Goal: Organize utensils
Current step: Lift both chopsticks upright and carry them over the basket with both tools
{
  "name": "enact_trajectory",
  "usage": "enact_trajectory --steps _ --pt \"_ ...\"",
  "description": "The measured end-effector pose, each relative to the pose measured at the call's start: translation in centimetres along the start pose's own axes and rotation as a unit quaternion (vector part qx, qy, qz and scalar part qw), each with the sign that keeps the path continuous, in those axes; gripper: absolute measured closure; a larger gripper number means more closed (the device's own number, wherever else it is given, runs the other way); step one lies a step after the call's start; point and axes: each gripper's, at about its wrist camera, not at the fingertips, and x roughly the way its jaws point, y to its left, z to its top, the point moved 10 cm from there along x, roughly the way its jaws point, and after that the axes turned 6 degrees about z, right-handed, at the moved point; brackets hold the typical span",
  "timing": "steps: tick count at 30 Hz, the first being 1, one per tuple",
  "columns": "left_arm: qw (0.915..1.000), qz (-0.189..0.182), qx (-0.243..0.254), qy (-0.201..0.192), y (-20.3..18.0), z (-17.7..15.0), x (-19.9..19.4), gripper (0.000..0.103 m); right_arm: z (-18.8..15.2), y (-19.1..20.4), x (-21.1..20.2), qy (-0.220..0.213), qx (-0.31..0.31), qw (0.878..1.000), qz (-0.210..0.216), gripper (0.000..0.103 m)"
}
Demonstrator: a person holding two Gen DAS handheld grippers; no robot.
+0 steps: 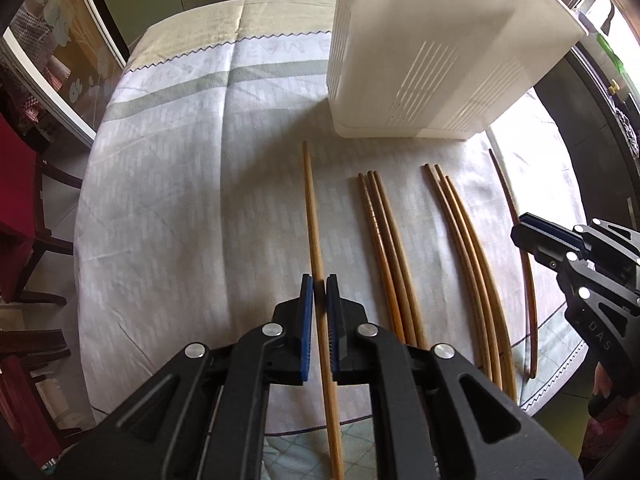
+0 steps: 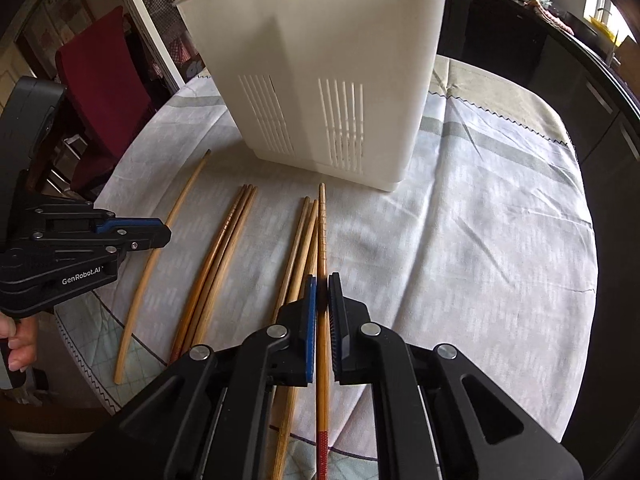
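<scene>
Wooden chopsticks lie in rows on the clothed table in front of a white slotted utensil holder (image 1: 432, 48), which also shows in the right wrist view (image 2: 320, 80). My left gripper (image 1: 319, 286) is shut on a single light chopstick (image 1: 312, 208) at the left end of the row. My right gripper (image 2: 322, 284) is shut on a red-ended chopstick (image 2: 322, 224) at the right end; this gripper also shows in the left wrist view (image 1: 532, 236). Between them lie a bundle of three chopsticks (image 1: 384, 232) and a second bundle (image 1: 464, 240).
A pale patterned tablecloth (image 1: 180, 200) covers the round table. A red chair (image 2: 104, 80) stands at the left edge. Dark cabinets (image 2: 580, 92) run behind on the right. A person's fingers (image 2: 16, 344) hold the left gripper's handle.
</scene>
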Motion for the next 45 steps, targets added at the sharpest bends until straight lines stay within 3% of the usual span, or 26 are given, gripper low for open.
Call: enact_trajectory --steps 9,15,29,36,45 --pt "0.9962 -0.008 -0.008 -0.087 0.8 1.3 -6.4 0.097 1.9 -0.5 -8.5 -0.127 0.008 0.992 0.007 0.096" --pt "0.9915 -0.009 -0.012 -0.130 0.9 1.8 -9.5 0.097 1.8 -0.6 -11.8 -0.166 0.002 0.986 -0.006 0.096" --pt "0.9841 -0.012 0.006 -0.177 0.2 0.2 -13.8 0.097 -0.8 -0.2 -14.0 -0.190 0.000 0.982 -0.009 0.096" --pt "0.9830 -0.014 0.013 -0.182 -0.2 -0.1 -14.5 0.097 0.1 0.1 -15.5 -0.207 -0.004 0.978 -0.009 0.096" --pt "0.9819 -0.018 0.021 -0.187 -0.4 0.1 -14.7 0.097 0.4 0.5 -15.2 -0.198 -0.009 0.980 -0.007 0.096"
